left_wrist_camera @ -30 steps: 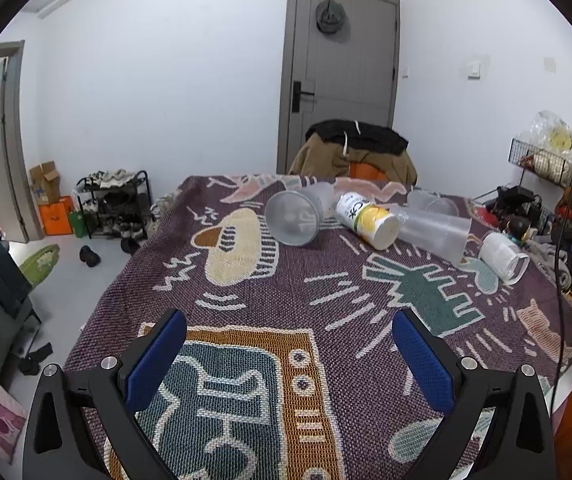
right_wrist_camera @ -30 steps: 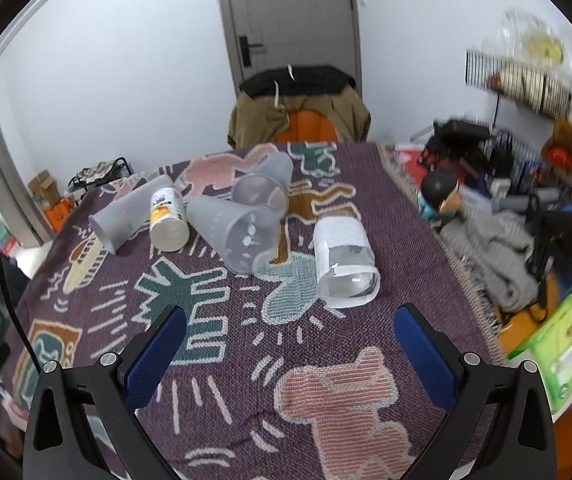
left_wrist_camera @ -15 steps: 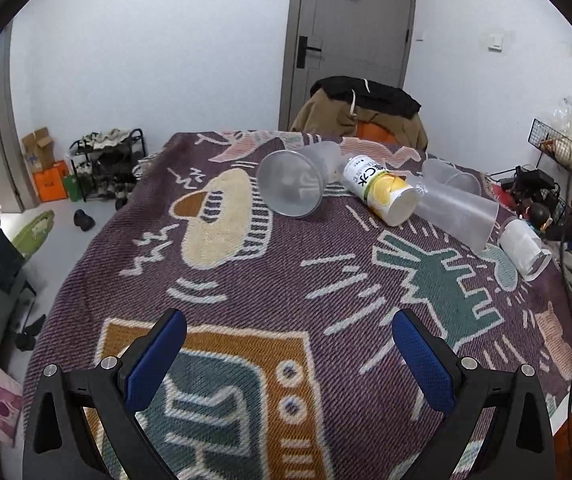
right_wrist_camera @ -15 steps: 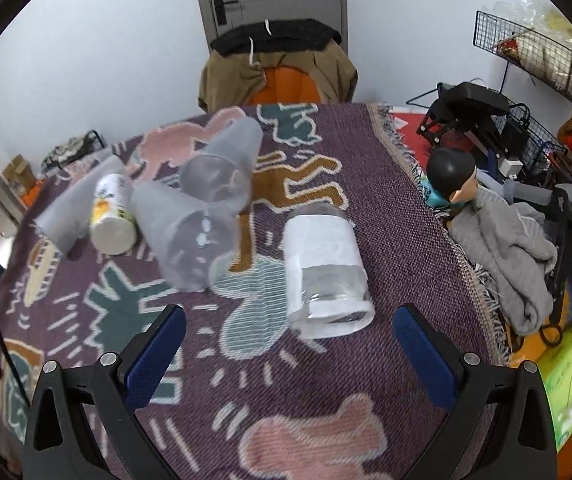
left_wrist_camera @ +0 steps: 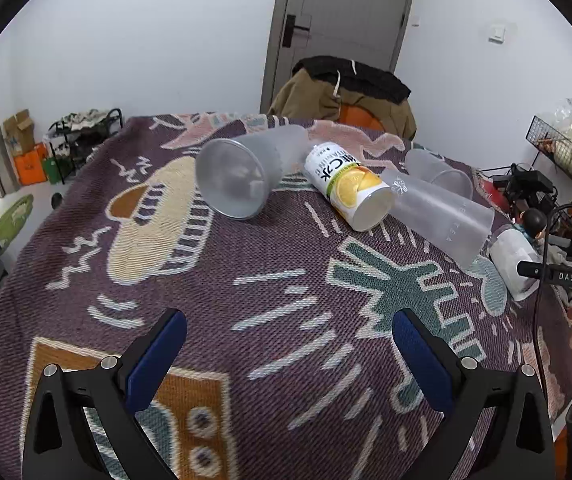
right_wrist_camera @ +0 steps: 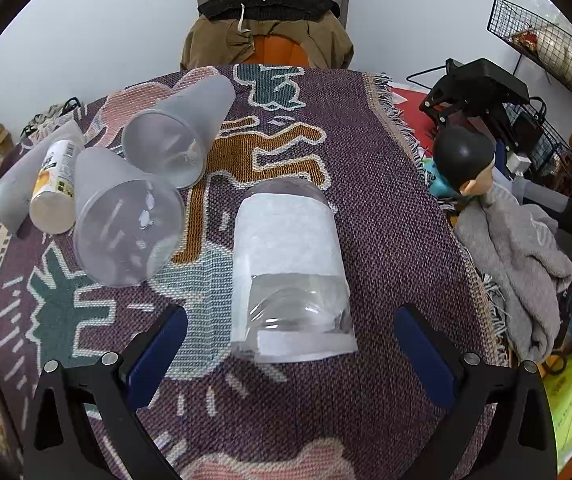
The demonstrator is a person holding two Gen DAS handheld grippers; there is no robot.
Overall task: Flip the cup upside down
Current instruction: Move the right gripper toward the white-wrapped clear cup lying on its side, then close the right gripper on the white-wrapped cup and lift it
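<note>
Between right hand-held gripper [right_wrist_camera: 290,356] pads, cup [right_wrist_camera: 292,276] now nearer

left wrist: low over patterned blanket [left_wrist_camera: 269,280], facing door [left_wrist_camera: 350,20], cups well ahead | right wrist: nearer, tilted down, close over clear labelled cup [right_wrist_camera: 290,276], facing draped chair [right_wrist_camera: 265,36] | shared: frosted cups, yellow can [left_wrist_camera: 348,184] [right_wrist_camera: 55,184], labelled cup [left_wrist_camera: 516,256], chair [left_wrist_camera: 350,92], same blanket [right_wrist_camera: 378,208]

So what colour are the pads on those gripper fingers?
Dark blue pads on black arms, clearest in the right wrist view.
</note>
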